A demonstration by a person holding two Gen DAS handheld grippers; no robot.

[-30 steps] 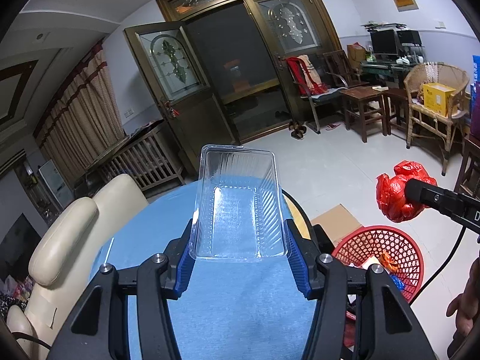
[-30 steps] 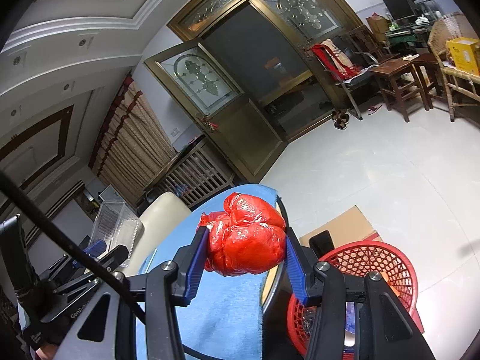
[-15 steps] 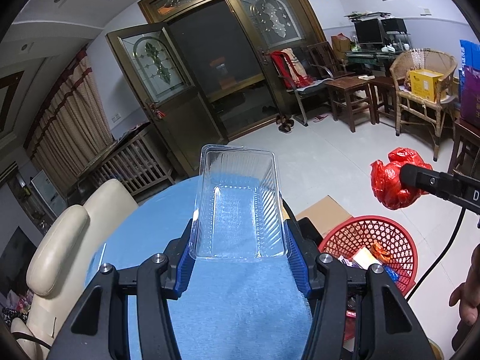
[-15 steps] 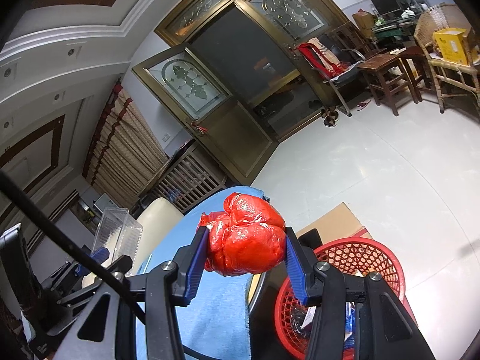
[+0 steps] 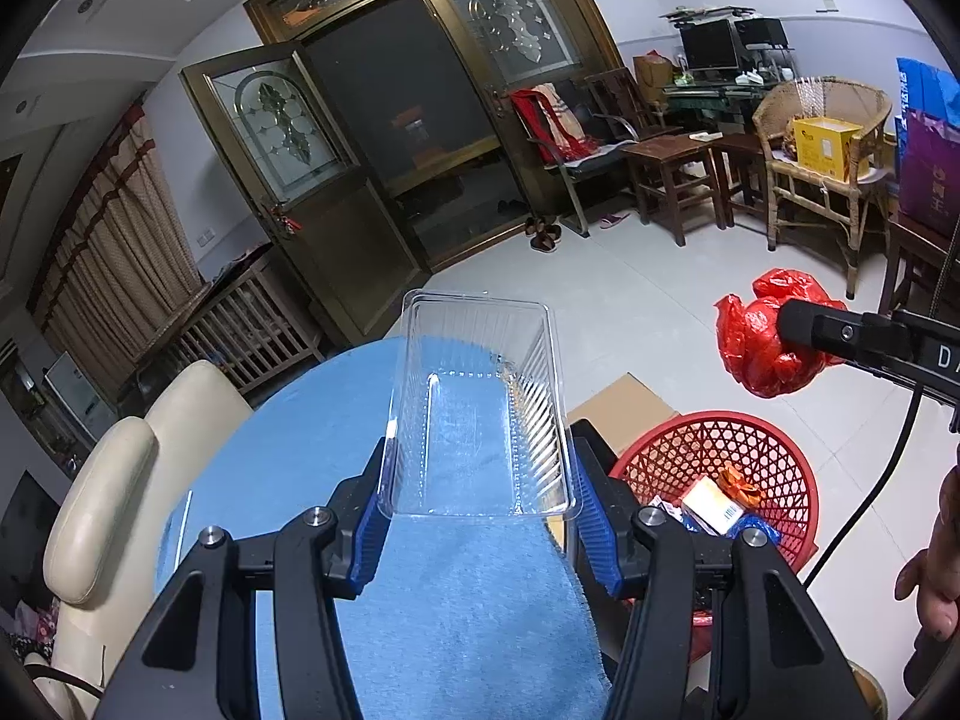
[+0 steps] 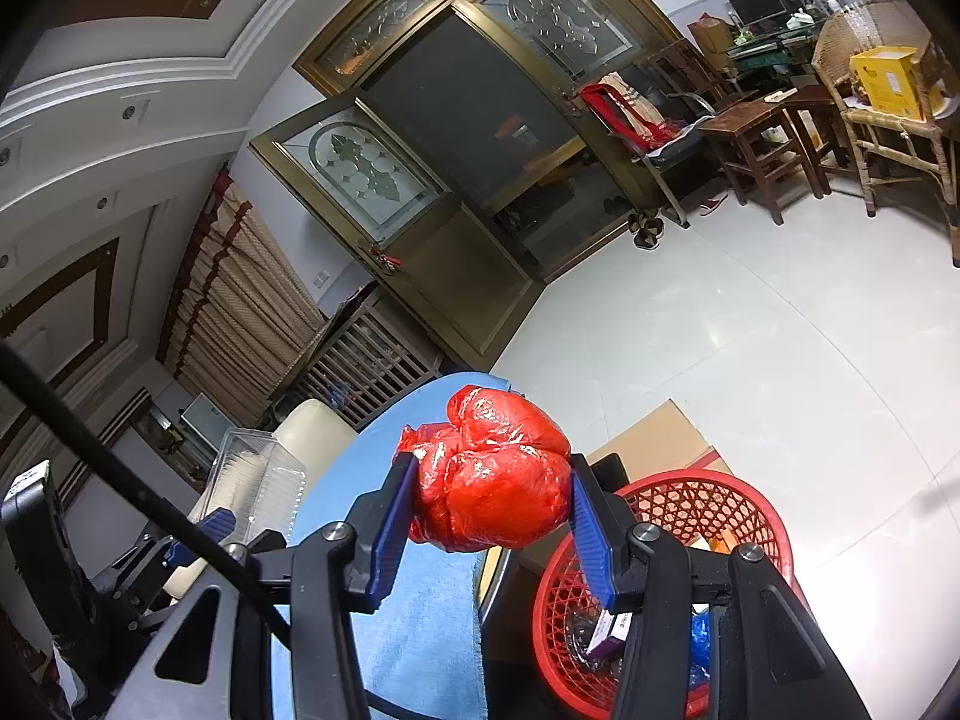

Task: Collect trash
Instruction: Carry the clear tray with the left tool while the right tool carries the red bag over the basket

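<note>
A tiled living-room floor lies beyond the blue-clothed desk (image 5: 456, 618). Your left claw (image 5: 480, 516) clamps the clear plastic tray (image 5: 477, 414) over the cloth, its long axis running straight ahead, with the red basket (image 5: 714, 450) below to its right. Your right claw (image 6: 489, 516) grips the red bag (image 6: 492, 480), nearer the basket (image 6: 678, 510), which sits just below and right of its fingers.
</note>
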